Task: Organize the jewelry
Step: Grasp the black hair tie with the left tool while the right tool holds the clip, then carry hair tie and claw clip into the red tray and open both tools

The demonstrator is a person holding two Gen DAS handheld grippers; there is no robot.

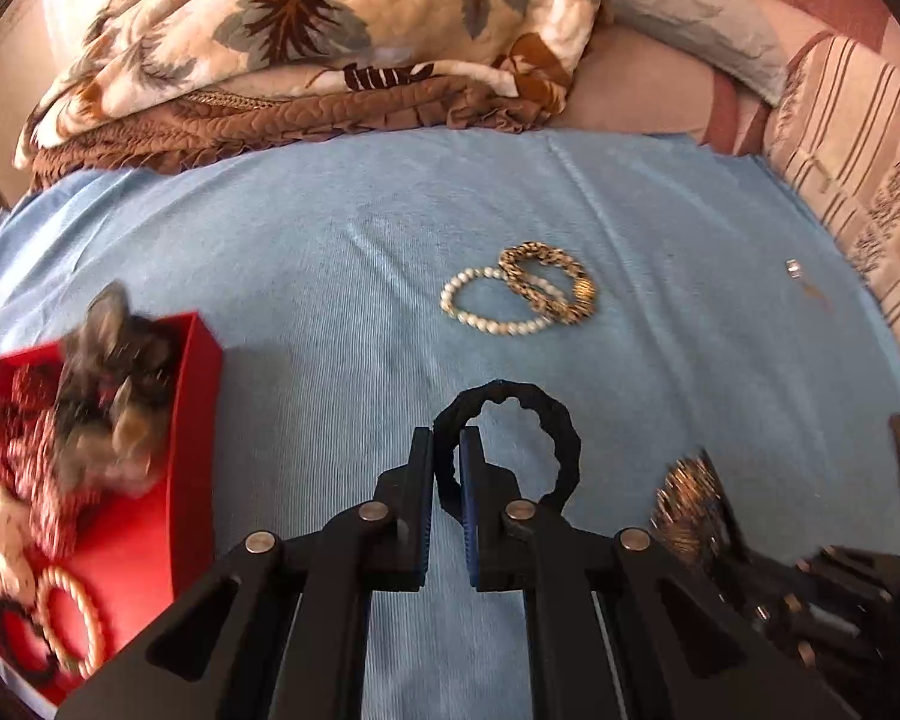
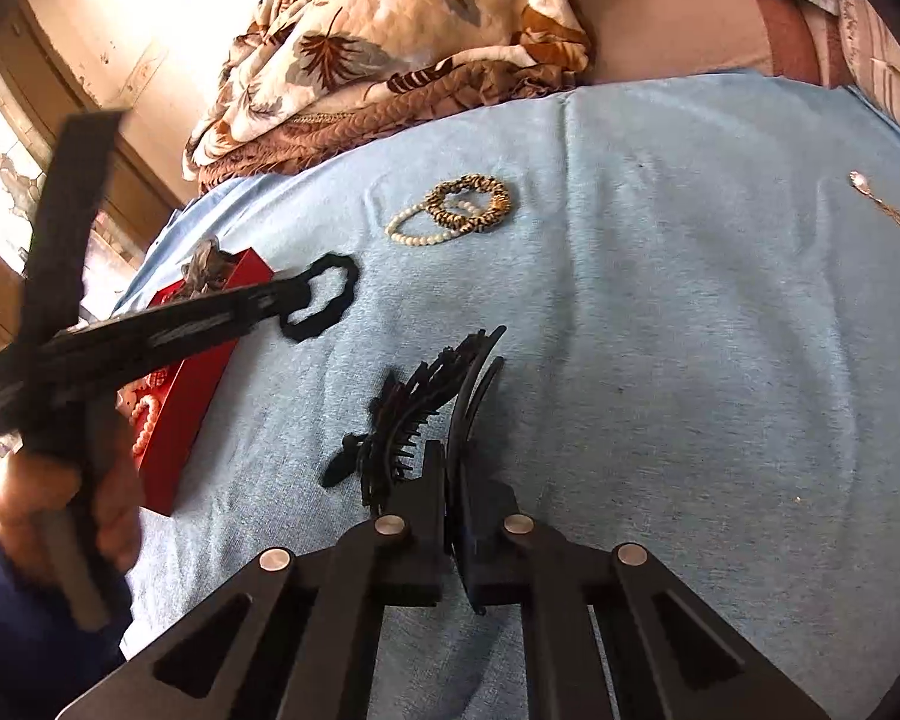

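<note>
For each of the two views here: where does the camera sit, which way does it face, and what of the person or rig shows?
Left wrist: sits behind the left gripper, facing across the blue cloth toward the quilt; jaws pinch a black scrunchie; the red box lies left.
Right wrist: sits behind the right gripper, facing the same way; jaws clamp a black hair clip; the left hand shows at left.
Shared: the scrunchie, red box and pearl bracelet.
</note>
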